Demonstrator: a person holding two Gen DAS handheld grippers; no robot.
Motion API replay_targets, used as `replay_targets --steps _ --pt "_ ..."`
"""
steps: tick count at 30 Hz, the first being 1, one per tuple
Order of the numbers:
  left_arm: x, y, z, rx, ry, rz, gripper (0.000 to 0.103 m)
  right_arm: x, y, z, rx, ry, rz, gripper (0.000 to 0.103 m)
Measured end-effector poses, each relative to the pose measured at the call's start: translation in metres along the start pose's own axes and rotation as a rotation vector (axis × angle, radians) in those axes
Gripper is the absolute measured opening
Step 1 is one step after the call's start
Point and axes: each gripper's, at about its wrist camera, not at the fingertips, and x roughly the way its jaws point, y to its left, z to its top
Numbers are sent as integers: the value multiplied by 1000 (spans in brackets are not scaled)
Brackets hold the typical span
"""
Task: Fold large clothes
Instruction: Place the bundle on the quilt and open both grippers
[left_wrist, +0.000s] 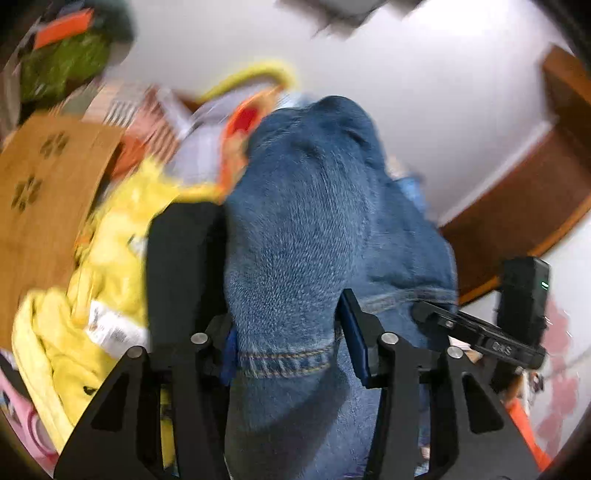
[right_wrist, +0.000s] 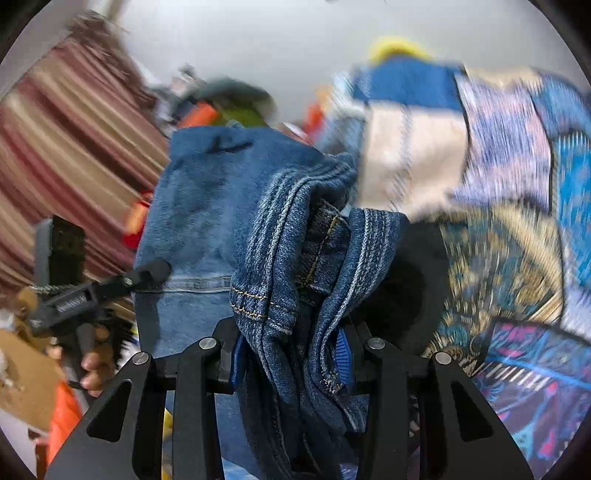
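Clamped on the jeans (left_wrist: 295, 236) at both ends — left gripper (left_wrist: 288, 354) on a hem, right gripper (right_wrist: 291, 354) on bunched seams. Hung between them, beside the yellow garment (left_wrist: 110, 258).

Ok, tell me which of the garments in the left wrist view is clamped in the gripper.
The blue denim jeans: their stitched hem sits between the left gripper pads. The yellow garment lies loose off to the left, untouched.

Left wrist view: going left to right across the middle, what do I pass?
Wooden board → yellow garment → jeans held in the left gripper → right gripper → brown wooden furniture.
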Motion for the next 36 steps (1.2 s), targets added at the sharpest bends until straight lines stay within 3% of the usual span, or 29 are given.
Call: replay_targets --steps 1,3,4,5,10,14,20,23,33,36 --pt "19 14 -6 -27 35 72 48 18 -8 -5 -9 47 -81 39" --pt "37 29 -17 -48 52 84 64 35 -16 -14 -43 93 -183 45" --pt "38 32 -21 -60 31 81 73 32 -17 -17 -50 71 -193 48" --pt "36 31 -26 -59 13 81 74 26 -19 -20 -50 55 -186 53" --pt "19 14 -47 22 -41 177 75 -1 -10 -35 -113 60 -252 62" --pt "4 -9 -66 88 -34 244 75 -14 -1 -50 -178 56 -324 62" --pt "-23 -61 -111 276 -20 401 75 -58 18 -71 -157 18 -294 62" --pt "-61 -98 -132 342 -99 387 75 -93 41 -78 -176 -61 -267 62" --pt "-231 -198 -191 379 -474 272 75 -259 135 -132 -282 -499 -186 62" --pt "-273 -222 -215 388 -599 282 75 -300 164 -161 -341 -645 -182 62"
